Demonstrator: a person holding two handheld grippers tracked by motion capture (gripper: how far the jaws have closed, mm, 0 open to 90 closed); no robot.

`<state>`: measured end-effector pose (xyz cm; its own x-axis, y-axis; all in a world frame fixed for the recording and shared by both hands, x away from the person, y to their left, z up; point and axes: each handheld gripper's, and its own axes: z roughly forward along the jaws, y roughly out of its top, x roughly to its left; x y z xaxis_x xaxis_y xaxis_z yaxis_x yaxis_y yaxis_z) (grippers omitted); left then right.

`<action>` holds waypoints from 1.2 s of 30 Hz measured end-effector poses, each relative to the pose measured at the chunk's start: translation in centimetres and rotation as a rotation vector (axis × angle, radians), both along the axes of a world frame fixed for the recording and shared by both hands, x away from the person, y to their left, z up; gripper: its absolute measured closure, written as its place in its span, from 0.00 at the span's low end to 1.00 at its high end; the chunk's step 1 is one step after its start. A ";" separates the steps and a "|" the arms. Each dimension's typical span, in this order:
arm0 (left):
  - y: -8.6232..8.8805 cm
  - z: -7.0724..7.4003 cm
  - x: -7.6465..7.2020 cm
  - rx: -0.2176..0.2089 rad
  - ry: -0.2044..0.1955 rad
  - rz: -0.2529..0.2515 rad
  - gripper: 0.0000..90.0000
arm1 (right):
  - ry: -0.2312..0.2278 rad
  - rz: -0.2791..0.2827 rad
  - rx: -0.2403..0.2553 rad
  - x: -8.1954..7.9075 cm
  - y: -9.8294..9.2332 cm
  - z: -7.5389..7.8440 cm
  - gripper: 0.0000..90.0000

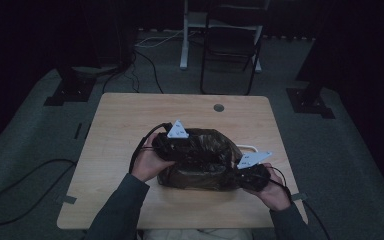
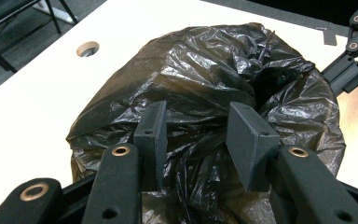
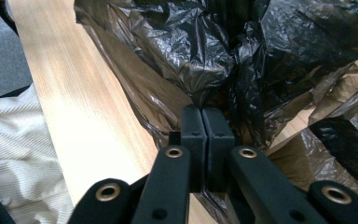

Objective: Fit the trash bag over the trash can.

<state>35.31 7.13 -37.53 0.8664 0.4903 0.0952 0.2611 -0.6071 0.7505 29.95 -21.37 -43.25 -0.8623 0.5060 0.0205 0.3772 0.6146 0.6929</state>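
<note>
While it sits near the middle of the wooden table [image 1: 115,125], the black plastic bag [image 1: 200,160] bulges into a crumpled, glossy mound, slightly toward the person's edge. Its film is creased all over and partly see-through at the lower folds, where a brownish tint shows.

At the bag's left side, the left gripper [image 2: 196,126] rests against the film with its jaws standing apart, roughly half open; wrinkled plastic lies between them, but the pads do not press on it. Its grey three-cornered plate [image 1: 178,130] shows in the high view, just above the bag's upper left edge, and the left hand [image 1: 147,162] grips the tool from below.

At the bag's right side, the right gripper [image 3: 207,126] has its jaws drawn together, pad against pad. In the right gripper view a fold of the black film runs down to the jaw tips, yet whether any plastic is actually pinched between them cannot be told. The right hand [image 1: 275,192] holds this tool near the table's front right corner.

Farther out, a round cable hole [image 1: 218,107] is cut in the tabletop near its far edge, and a dark folding chair [image 1: 230,45] stands on the grey floor beyond. Black cables [image 1: 25,185] trail across the floor at the left.
</note>
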 end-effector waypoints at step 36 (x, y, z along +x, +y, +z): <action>-2.5 0.4 0.7 0.036 0.030 -0.113 0.65 | -0.009 -0.004 0.005 0.0 0.0 -0.5 1.00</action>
